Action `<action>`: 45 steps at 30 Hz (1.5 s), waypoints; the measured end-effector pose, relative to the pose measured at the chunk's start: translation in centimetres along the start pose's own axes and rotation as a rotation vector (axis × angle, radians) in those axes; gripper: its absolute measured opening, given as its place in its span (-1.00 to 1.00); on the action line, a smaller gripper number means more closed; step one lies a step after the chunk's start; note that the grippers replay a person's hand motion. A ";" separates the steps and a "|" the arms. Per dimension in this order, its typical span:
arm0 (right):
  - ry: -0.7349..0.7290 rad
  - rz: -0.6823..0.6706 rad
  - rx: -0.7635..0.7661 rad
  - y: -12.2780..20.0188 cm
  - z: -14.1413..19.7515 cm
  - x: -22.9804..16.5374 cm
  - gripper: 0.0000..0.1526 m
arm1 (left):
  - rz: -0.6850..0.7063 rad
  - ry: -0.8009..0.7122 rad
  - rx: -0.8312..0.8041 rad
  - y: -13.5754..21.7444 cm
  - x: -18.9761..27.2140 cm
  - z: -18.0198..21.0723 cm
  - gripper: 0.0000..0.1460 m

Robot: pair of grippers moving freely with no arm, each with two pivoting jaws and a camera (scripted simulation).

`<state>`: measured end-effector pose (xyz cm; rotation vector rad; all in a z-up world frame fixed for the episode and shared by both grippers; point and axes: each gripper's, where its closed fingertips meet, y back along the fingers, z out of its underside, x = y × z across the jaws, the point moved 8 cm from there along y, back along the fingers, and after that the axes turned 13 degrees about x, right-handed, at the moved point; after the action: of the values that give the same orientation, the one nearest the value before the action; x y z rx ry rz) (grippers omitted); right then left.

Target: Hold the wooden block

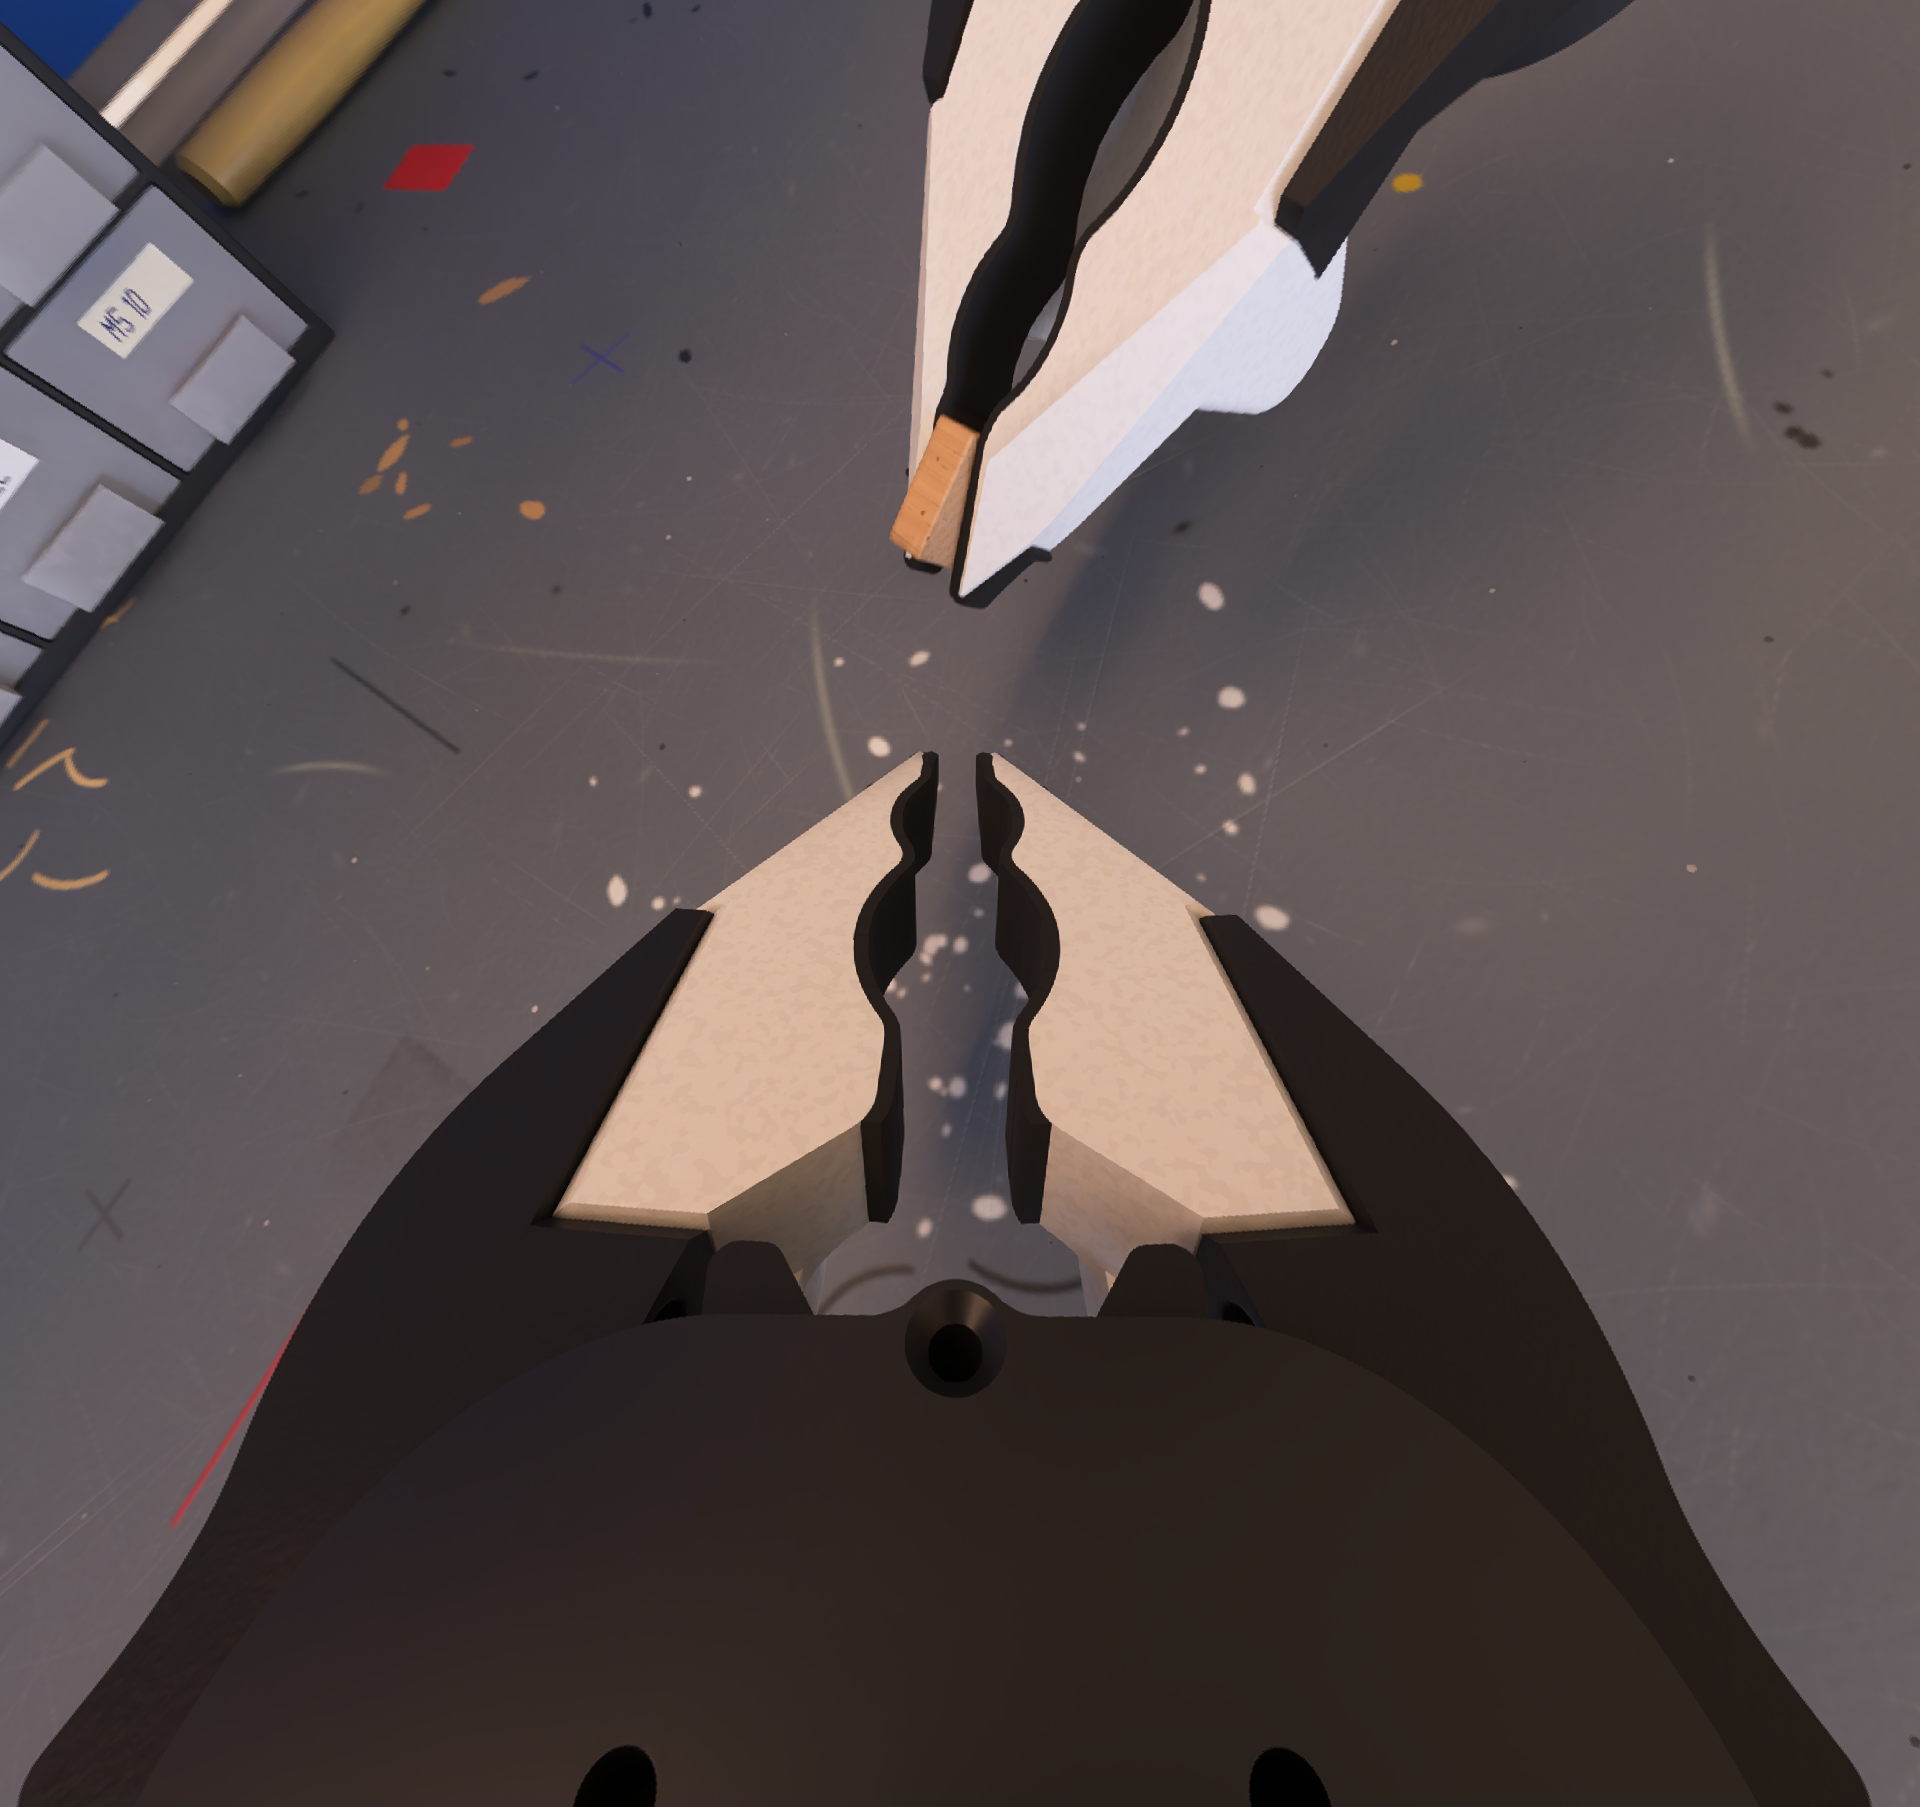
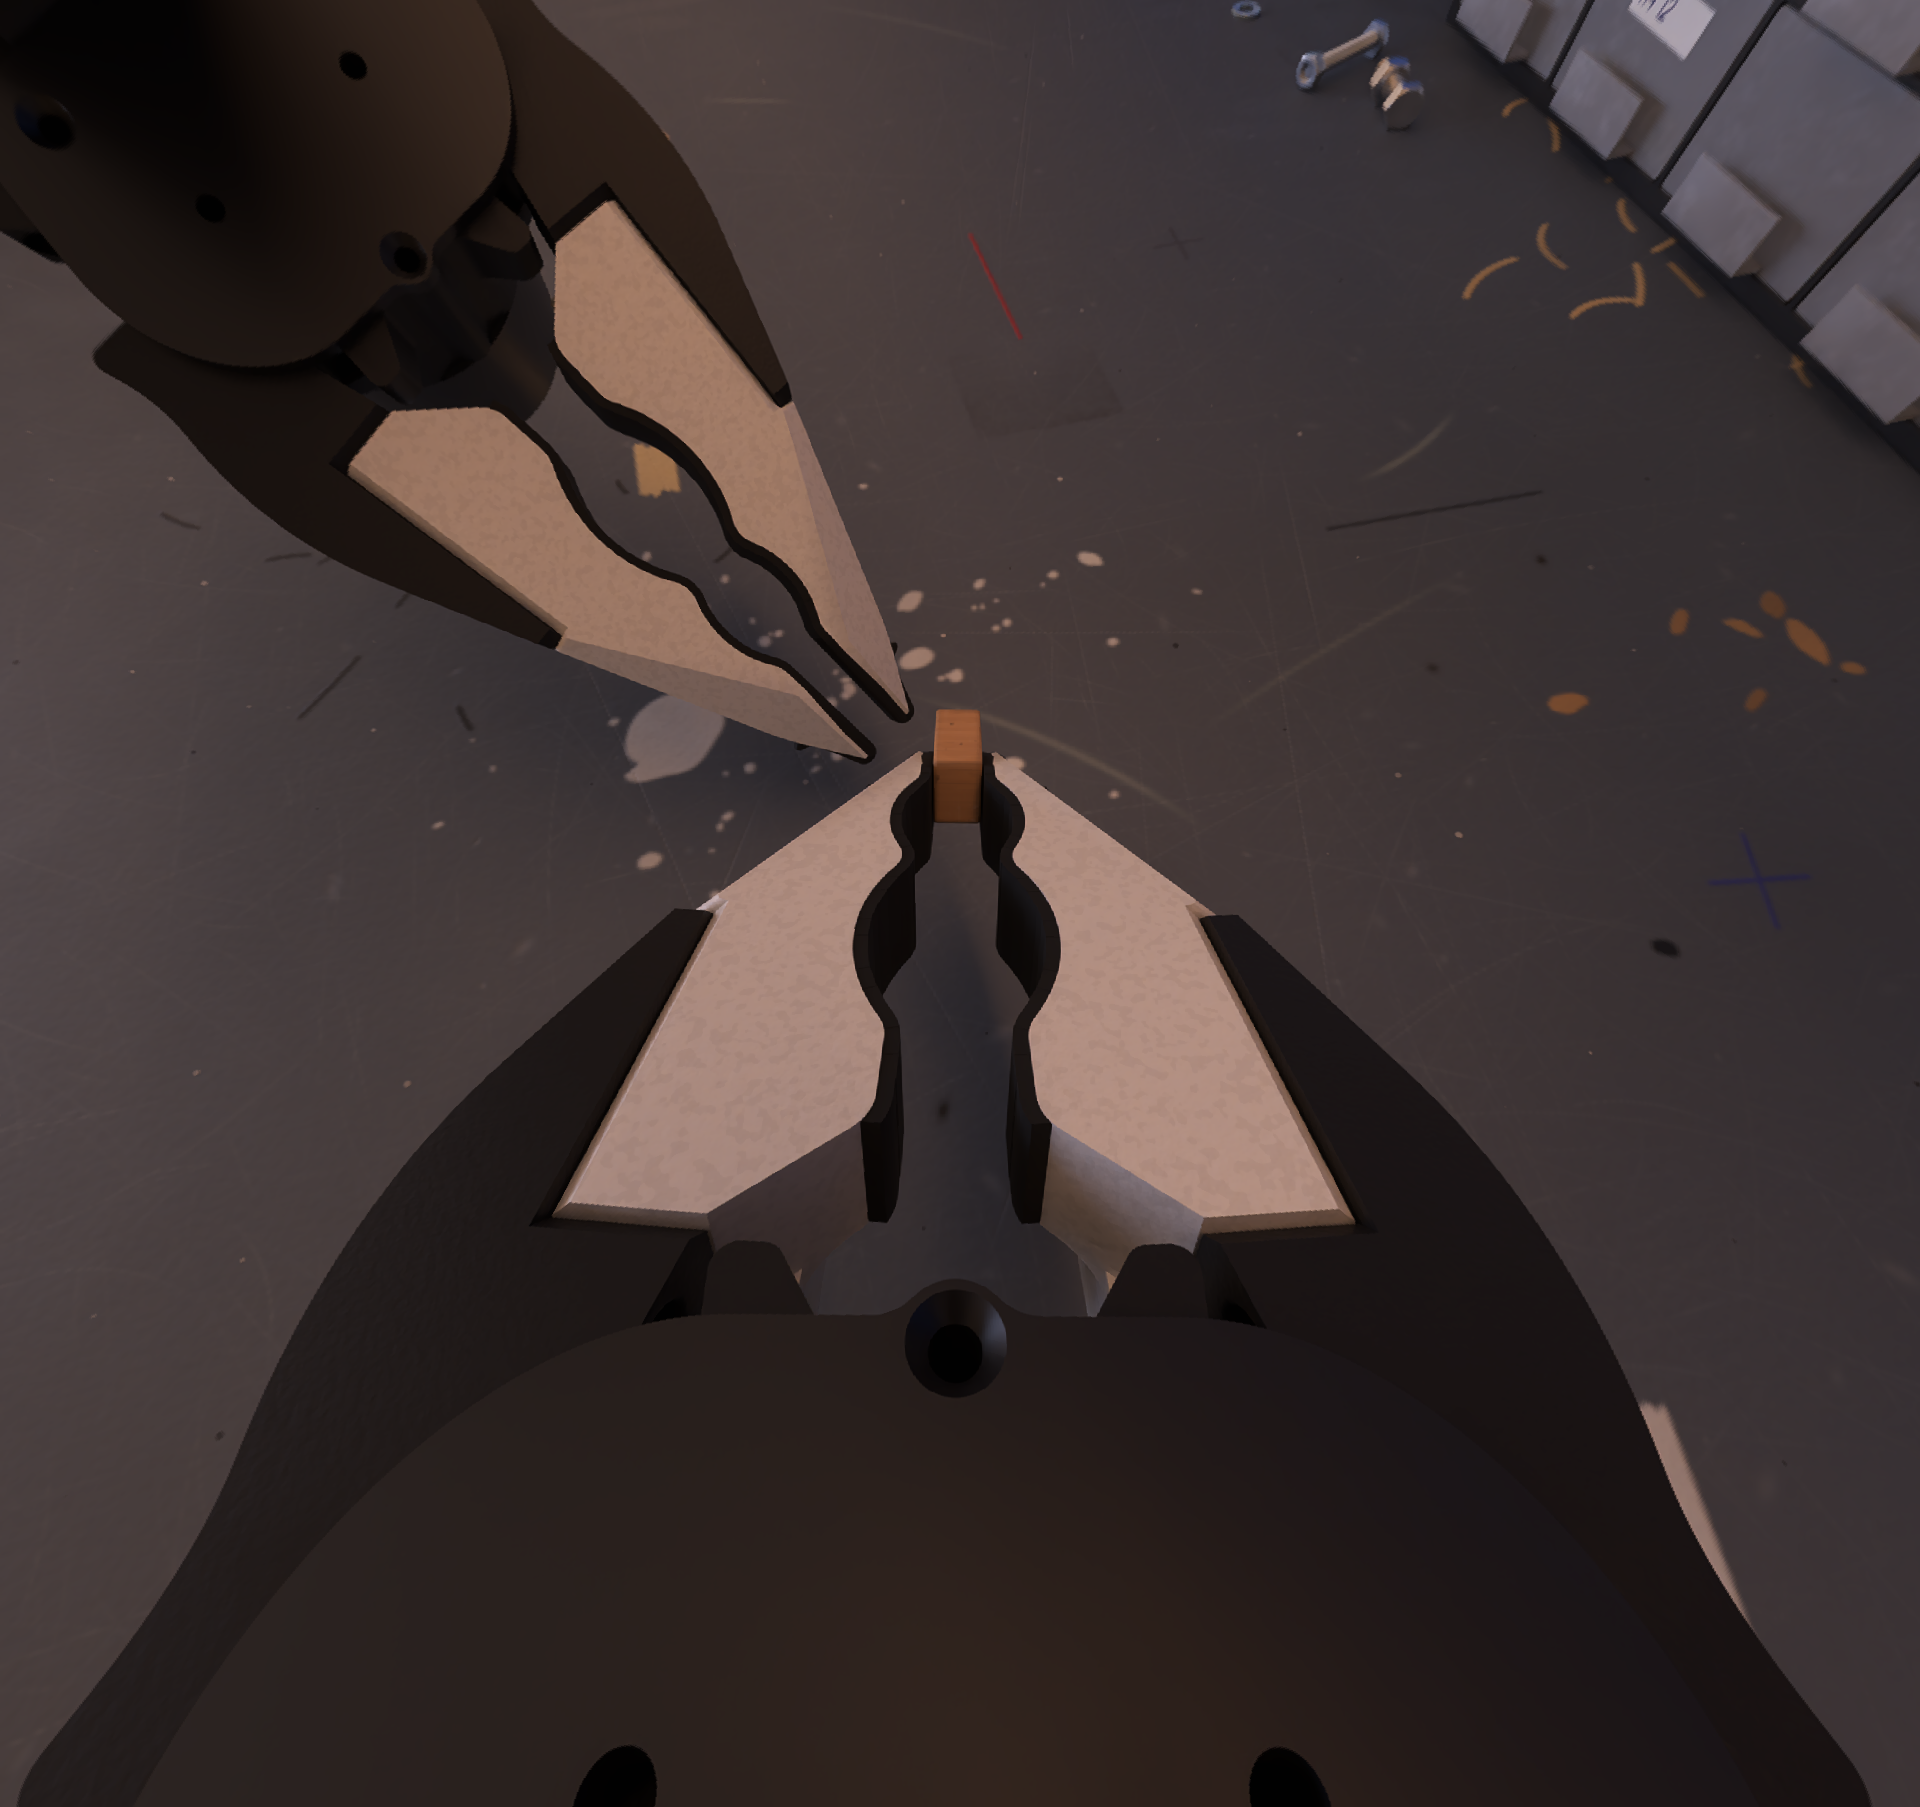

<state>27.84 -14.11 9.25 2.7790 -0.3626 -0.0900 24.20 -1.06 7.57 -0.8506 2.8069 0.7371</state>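
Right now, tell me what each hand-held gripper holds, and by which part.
The right hand-held gripper pinches the block by two opposite sides at its fingertips. The left hand-held gripper holds nothing, with a narrow gap between its tips.

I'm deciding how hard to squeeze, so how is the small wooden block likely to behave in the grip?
The wooden block looks stiff, so it probably won't deform. Being so small, it is likely light. The right gripper pinches it only at its very fingertips, with part of it protruding, so it might twist or slip out. The left gripper holds nothing.
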 end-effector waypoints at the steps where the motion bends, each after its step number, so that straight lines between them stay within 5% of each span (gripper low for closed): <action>1: 0.001 -0.002 -0.009 -0.3 0.1 0.1 -0.90 | 0.006 0.005 -0.003 -0.1 -0.1 0.1 -0.91; 45: 0.053 -0.014 -0.073 -1.9 0.8 0.0 -0.91 | 0.037 -0.076 -0.029 -1.1 -0.9 0.5 -1.00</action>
<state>28.26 -12.62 7.88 2.7067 -0.3200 -0.0322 25.51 -1.16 6.84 -0.7597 2.7584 0.7995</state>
